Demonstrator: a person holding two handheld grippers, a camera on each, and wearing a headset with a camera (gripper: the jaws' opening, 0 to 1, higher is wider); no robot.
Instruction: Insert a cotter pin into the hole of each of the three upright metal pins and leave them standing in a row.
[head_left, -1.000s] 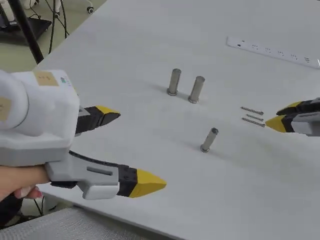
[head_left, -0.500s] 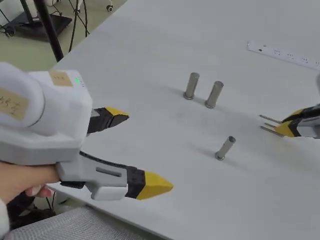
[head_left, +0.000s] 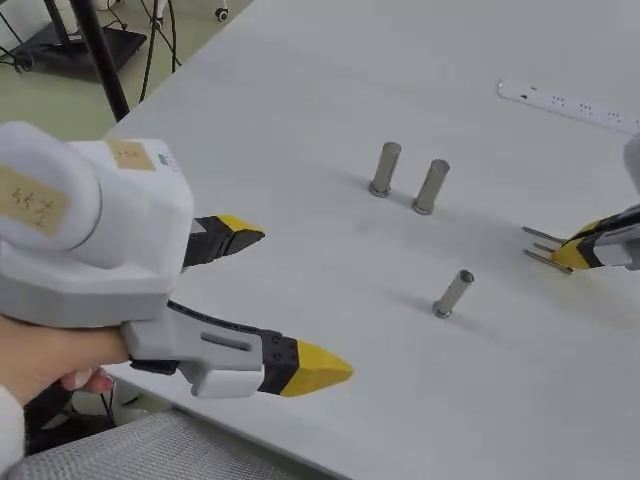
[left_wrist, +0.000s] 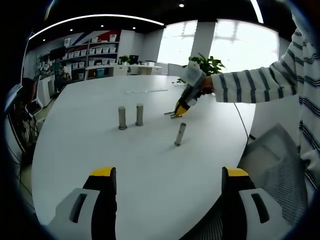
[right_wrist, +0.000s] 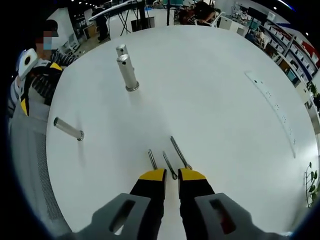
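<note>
Three cotter pins (right_wrist: 167, 162) lie flat and roughly parallel on the table (right_wrist: 225, 100), their long axes pointing away from the right gripper (right_wrist: 172, 173). It has just reached them, jaws narrowed about the middle pin's near end, so pickup looks underway, but I cannot tell whether they pinch it. The left gripper (left_wrist: 169, 173) waits, jaws spread.

The right gripper with yellow-tipped black jaws (right_wrist: 172, 175) now sits over the near ends of the three thin metal cotter pins (right_wrist: 179, 151), where a second ago it hung just beside them; its jaws stand closer together, the middle cotter pin (right_wrist: 168, 162) lying between the tips
</note>
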